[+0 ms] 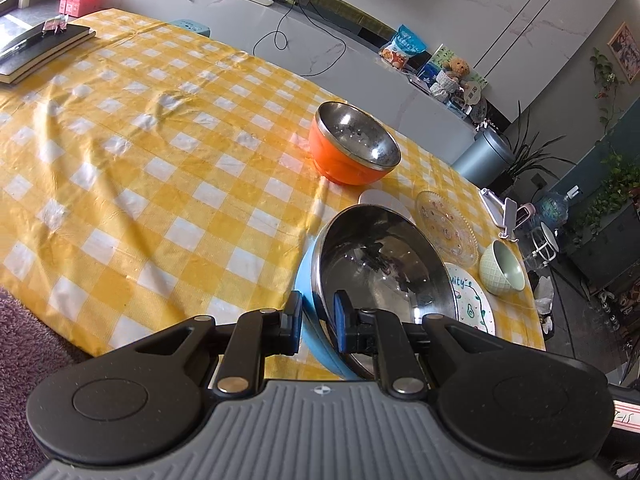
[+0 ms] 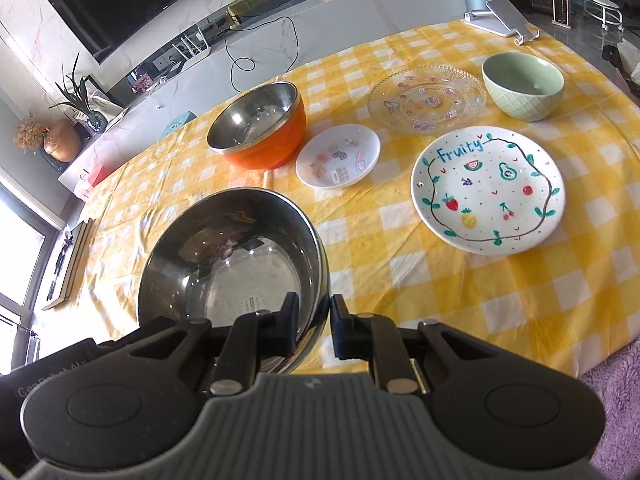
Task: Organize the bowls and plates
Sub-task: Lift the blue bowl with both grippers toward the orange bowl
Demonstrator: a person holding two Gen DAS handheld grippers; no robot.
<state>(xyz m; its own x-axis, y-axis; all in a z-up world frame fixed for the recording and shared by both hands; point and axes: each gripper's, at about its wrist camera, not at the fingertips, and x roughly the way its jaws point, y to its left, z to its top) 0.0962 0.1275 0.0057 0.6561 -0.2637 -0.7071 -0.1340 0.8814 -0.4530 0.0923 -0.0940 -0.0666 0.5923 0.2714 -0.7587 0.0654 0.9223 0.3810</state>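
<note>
The left hand-held gripper is clamped on the near rim of the blue steel-lined bowl, one finger outside the blue wall, the other inside. Only the left wrist view shows that blue shell and the stacked books at the far left of the table. The right hand-held gripper pinches the same bowl's rim, narrow, one finger inside, one outside. Beyond sits the orange bowl, then the small sticker plate just beside it. Farther right lie the clear glass plate, the "Fruity" plate and the green bowl; the left view half hides the fruit plate behind the bowl.
</note>
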